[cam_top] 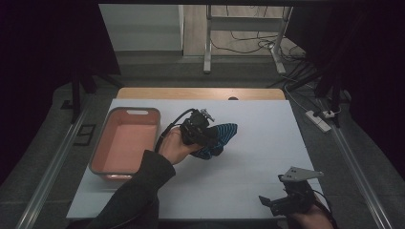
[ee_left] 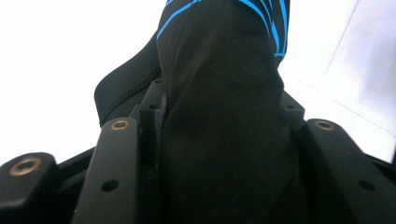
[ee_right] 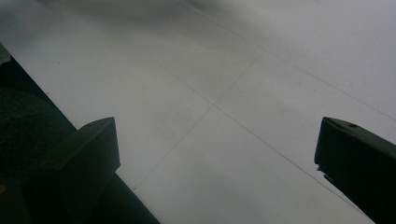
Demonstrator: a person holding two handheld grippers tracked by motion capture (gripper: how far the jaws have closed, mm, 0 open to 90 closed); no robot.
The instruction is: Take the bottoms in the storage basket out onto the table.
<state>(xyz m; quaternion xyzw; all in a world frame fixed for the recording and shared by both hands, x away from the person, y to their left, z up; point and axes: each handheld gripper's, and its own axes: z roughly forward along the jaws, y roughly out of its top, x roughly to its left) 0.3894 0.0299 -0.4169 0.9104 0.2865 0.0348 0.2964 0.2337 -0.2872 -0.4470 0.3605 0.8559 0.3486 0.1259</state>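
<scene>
The left gripper [cam_top: 206, 136] was clamped on a black garment with blue stripes [cam_top: 220, 138] — in the left gripper view the dark cloth [ee_left: 219, 116] was bunched thick between the 2 jaws, which pressed on it from both sides. In the high view the garment hung crumpled from that gripper near the middle of the white table [cam_top: 267, 143], just to the right of the pink basin [cam_top: 125, 143], whose grey rim [cam_top: 152, 110] stood close to the left hand [cam_top: 174, 148]. Whether the lower folds of the cloth touched the table or hung just clear of it could not be told.

The right gripper [cam_top: 282, 202] sat low at the near right edge of the table, well apart from the garment. Its 2 jaws stood wide apart with nothing between them; the right gripper view looked across bare white tabletop [ee_right: 224, 107].

As a judgement, the work was about halfway: the garment had been gripped and gathered, but it was not in the basin, which was bare inside as far as the high view showed. What seemed left was to carry the cloth leftward over the rim, lower it inside and let go — the loose, trailing end could catch on the rim or drape outside.
</scene>
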